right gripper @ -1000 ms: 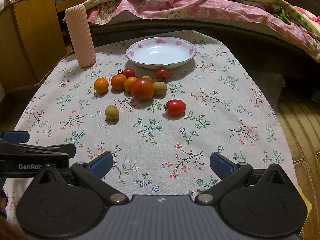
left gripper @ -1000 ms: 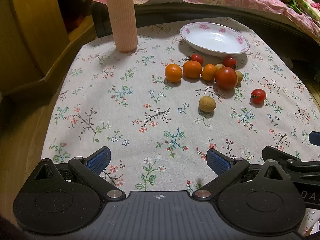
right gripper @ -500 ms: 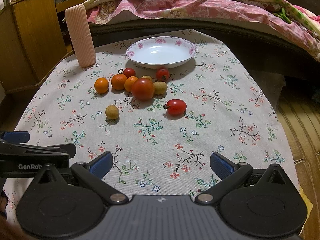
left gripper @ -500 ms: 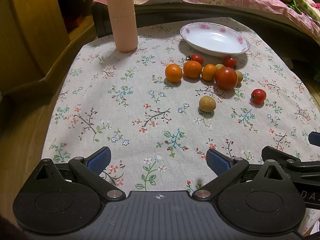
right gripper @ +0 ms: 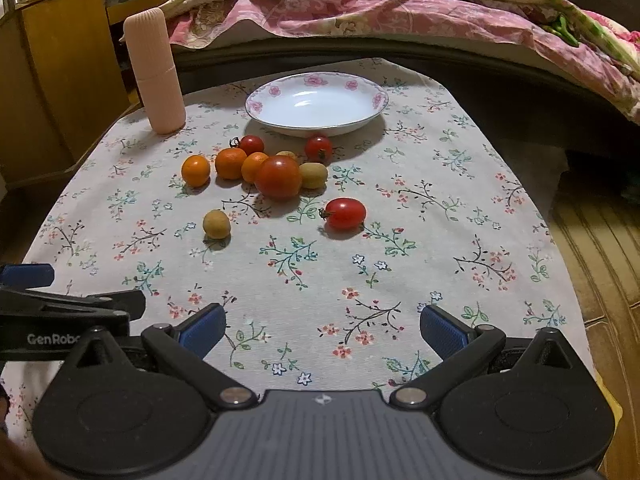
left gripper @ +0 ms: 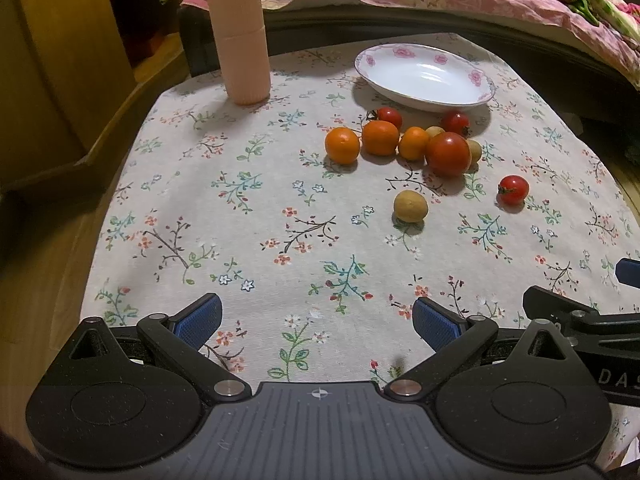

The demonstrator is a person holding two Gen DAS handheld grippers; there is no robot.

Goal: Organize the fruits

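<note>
We take the white shallow bowl with pink roses on its rim (right gripper: 376,98) as our landmark; it stands empty toward the far end of the surface covered by a flower-printed cloth (right gripper: 440,208). Just in front of it lies a cluster of fruit: three small orange citrus fruits (right gripper: 229,163) in a row, a large red tomato (right gripper: 278,177) touching the rightmost of them, a tan round fruit (right gripper: 313,175) against the tomato's right side, and two red cherry tomatoes (right gripper: 318,148) nearest the bowl. Nearer to us than the cluster, a lone tan round fruit (left gripper: 410,206) lies apart on the left and an oval red cherry tomato (right gripper: 344,213) apart on the right. Left of the bowl stands an upright ribbed pale-pink cylinder (left gripper: 239,32). Our left tongs (left gripper: 318,322) are spread wide with nothing between the blue pads, and so are our right tongs (right gripper: 322,325), both low at the near end, well apart from the bowl. The right wrist view alone shows the cylinder's rounded top, the wooden floor beside the surface and the wide sweep of the pink quilted bedding (right gripper: 360,8) behind the bowl; the left wrist view crops the cylinder's top but shows the wooden shelf unit (left gripper: 80,80) left of the bowl at closer range. Each view catches the other tool's black arm at its edge.
</note>
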